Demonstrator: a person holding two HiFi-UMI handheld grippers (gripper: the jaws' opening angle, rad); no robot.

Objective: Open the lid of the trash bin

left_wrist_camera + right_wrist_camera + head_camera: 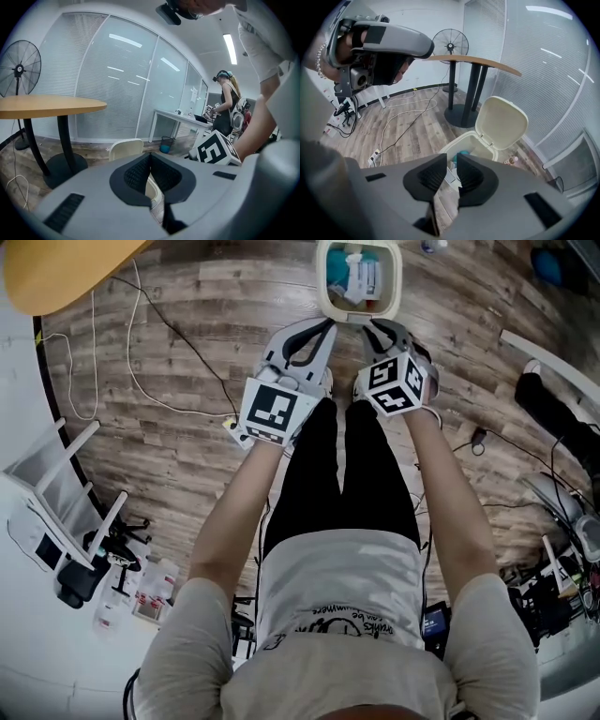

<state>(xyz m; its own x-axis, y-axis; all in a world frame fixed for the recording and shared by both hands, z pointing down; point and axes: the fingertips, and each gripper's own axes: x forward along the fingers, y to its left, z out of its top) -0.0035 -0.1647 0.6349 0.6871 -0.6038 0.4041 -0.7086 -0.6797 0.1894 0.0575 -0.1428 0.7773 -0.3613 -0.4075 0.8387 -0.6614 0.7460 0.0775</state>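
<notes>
I see the cream trash bin (480, 143) on the wooden floor (408, 126), its hinged lid (502, 121) tipped upright at the far side, rubbish showing inside.

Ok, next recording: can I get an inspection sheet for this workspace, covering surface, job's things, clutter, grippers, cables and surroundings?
Surface: wood-plank floor.
Job's things: trash bin with its lid swung up; rubbish inside.
Clutter: small boxes on the floor.
Grippers: left gripper jaws together, empty; right gripper jaws slightly apart, empty; both near the bin's rim.
Cables: white cable, black cable, power strip on the floor.
Surroundings: round table, fan, glass wall, another person.
</notes>
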